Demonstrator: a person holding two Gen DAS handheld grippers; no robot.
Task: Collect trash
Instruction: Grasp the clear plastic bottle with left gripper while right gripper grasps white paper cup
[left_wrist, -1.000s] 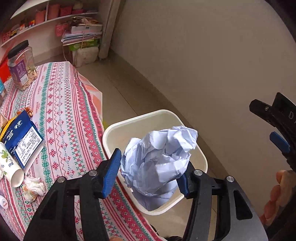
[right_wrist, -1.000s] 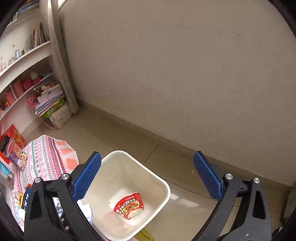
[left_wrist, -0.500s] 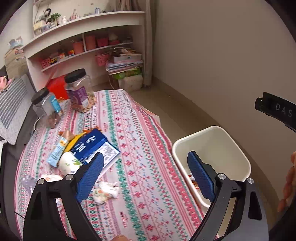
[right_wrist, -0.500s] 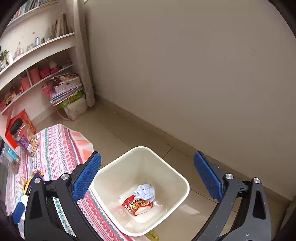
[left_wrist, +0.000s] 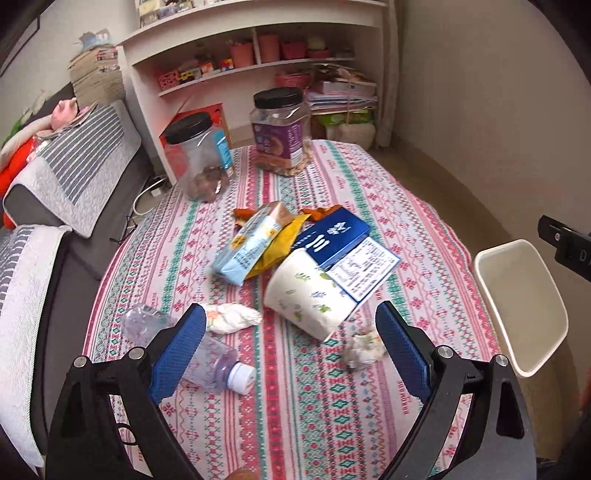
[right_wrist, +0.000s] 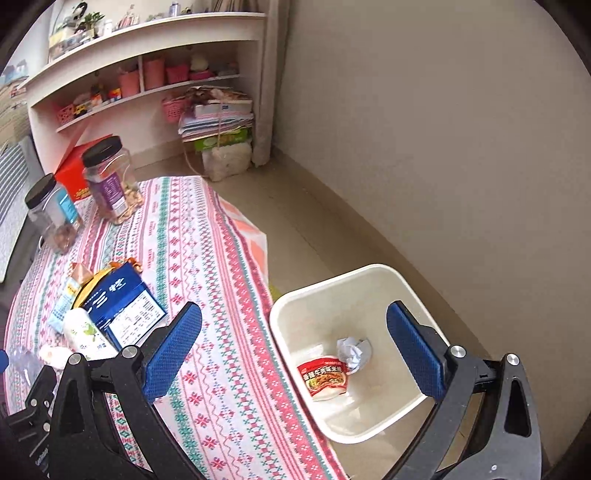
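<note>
Trash lay scattered over the worktop (left_wrist: 280, 417), which wore a cloth patterned in pink, red and green bands: a white paper cup (left_wrist: 308, 295) on its side leaned against a flattened blue carton (left_wrist: 345, 247), a pale blue snack pouch (left_wrist: 249, 245) rested on a yellow wrapper (left_wrist: 282, 243) just beyond, a crumpled tissue (left_wrist: 232, 317) and a smaller paper wad (left_wrist: 360, 350) sat nearer, and a clear plastic bottle (left_wrist: 210, 363) lay on its side with its white cap pointing right. The left tongs (left_wrist: 291, 354) hung above this clutter, spread wide and holding nothing. Off the worktop's right edge, a white bin (right_wrist: 343, 299) stood on the tan floor (right_wrist: 306, 221), and inside it lay a red noodle packet (right_wrist: 325, 376) touching a ball of pale paper (right_wrist: 352, 350). The right tongs (right_wrist: 293, 354) hovered over the bin, also spread wide and empty. At the worktop's far end stood two clear jars with black lids, one with a purple label (left_wrist: 280, 129) and one with a blue label (left_wrist: 197, 158). Beyond them, white shelves (left_wrist: 258, 48) carried pink baskets and small toys, with stacked papers (right_wrist: 218, 114) at the base beside a plain beige wall (right_wrist: 443, 129). A grey striped sofa (left_wrist: 74, 166) ran along the left side.
</note>
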